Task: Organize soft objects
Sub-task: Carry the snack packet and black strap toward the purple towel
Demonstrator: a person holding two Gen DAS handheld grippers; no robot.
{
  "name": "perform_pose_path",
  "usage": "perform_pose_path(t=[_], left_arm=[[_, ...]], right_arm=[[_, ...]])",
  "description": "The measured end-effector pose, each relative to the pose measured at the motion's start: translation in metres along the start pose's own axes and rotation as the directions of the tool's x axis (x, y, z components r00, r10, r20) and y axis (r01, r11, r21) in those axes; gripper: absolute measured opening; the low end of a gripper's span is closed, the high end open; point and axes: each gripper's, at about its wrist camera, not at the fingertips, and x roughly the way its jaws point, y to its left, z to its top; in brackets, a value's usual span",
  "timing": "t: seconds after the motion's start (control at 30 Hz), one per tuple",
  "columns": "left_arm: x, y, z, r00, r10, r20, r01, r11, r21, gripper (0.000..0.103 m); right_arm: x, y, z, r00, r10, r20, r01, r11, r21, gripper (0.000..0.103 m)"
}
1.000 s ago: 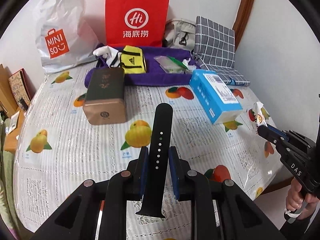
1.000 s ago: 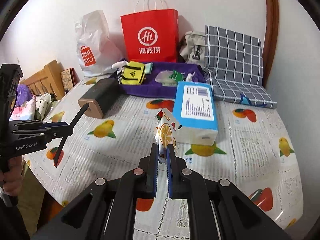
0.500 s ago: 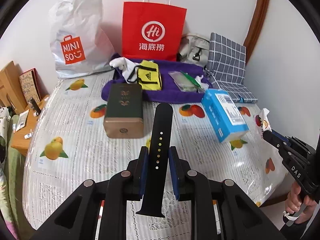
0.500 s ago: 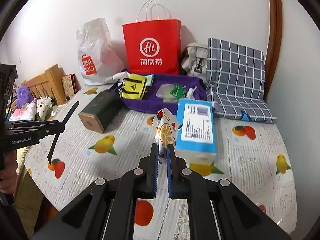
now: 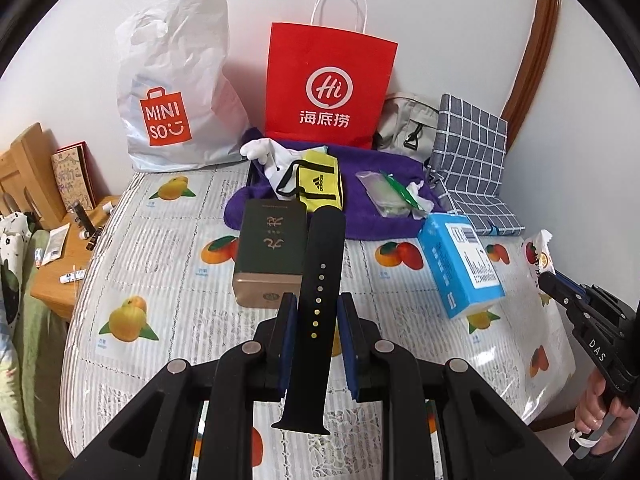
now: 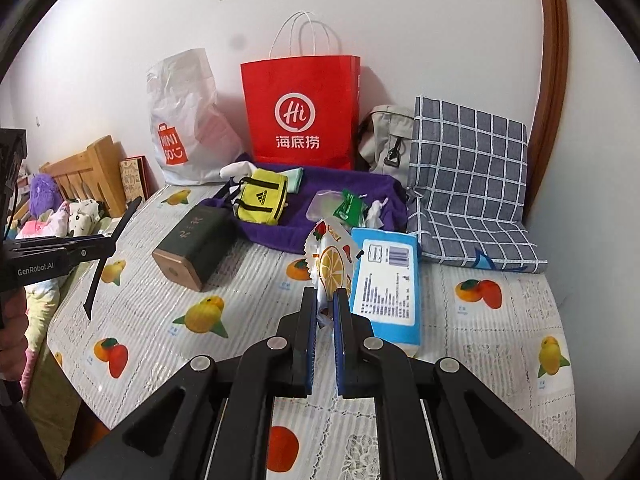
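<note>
Above the table (image 5: 168, 288), fingers (image 5: 289, 336) pinch a watch strap (image 5: 318, 300).

Fruit-print tabletop (image 5: 168, 292) carries a green box (image 5: 272, 254) at centre, a blue pack (image 5: 460, 268) at 3 o'clock, a purple cloth (image 5: 372, 224) at 12, two bags behind.

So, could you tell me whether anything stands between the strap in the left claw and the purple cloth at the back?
Yes: the dark box lies on the table between the strap and the purple cloth, slightly left.
</note>
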Motion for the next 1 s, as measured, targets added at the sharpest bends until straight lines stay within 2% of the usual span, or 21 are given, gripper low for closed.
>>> perform_pose_path(t=[0.33,1.0], left_arm=[[-0.006,0.002,0.021,1.000,-0.001,0.029,0.001,1.000,-0.006,0.020],[0.009,-0.003,0.038,1.000,0.000,0.019,-0.001,1.000,0.006,0.020]], right_arm=[[-0.008,-0.005,0.025,0.999,0.025,0.034,-0.026,0.999,0.021,0.008],[0.010,-0.008,0.040,0.997,0.066,0.028,-0.067,0.997,0.043,0.008]])
